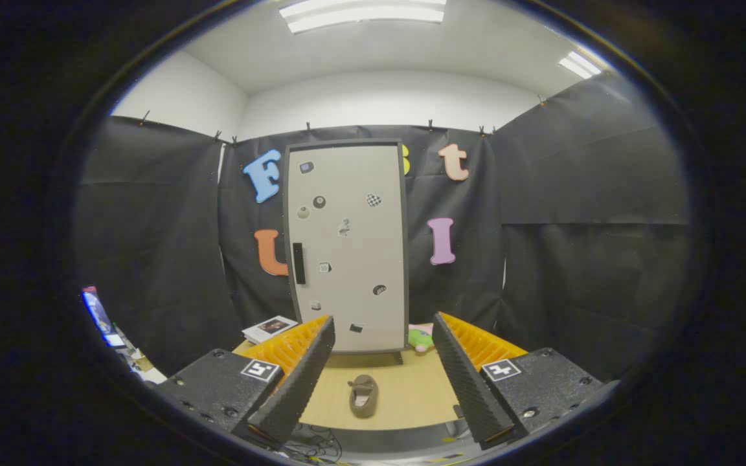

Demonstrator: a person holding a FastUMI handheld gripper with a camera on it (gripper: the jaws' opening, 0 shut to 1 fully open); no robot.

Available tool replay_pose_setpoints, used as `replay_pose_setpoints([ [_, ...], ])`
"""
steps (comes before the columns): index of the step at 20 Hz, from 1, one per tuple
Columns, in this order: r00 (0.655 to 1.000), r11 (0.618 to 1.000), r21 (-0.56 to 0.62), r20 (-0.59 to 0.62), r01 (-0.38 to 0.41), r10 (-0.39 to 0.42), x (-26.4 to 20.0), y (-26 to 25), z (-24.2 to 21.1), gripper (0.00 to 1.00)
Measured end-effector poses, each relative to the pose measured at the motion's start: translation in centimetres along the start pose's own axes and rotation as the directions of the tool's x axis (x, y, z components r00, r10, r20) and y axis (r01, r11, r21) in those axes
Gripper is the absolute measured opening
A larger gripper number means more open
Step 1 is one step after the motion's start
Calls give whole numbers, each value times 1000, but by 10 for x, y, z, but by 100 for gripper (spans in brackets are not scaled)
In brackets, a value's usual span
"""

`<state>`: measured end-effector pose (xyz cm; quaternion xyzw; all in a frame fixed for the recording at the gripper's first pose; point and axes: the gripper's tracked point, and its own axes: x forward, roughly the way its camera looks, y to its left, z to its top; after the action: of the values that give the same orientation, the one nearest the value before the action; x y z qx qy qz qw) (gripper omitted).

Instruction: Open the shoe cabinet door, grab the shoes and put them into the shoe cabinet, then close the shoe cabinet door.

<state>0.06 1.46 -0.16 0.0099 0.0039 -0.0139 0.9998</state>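
Tongs (383,362) gape around shoe (363,395) before closed cabinet (347,246).

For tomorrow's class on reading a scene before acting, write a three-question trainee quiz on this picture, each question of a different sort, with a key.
1. True or false: the shoe cabinet door is open.
2. Where does the shoe lie? A) inside the cabinet B) on the wooden table, between the tongs' fingers C) gripped in the tongs
3. Fill in: the door's black handle sits near its ___ edge.

Key: 1 false; 2 B; 3 left. The tongs are open, holding nothing.
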Motion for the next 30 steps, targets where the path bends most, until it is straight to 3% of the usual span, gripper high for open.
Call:
replay_pose_setpoints([
  [6,1000,1000,10,-19,1,-1,24,25,1,98],
  [10,999,999,-4,-16,-45,45,69,63,8,98],
  [24,977,978,-5,-41,-209,209,339,212,-3,98],
  [30,974,978,38,-91,-204,207,441,235,-19,94],
])
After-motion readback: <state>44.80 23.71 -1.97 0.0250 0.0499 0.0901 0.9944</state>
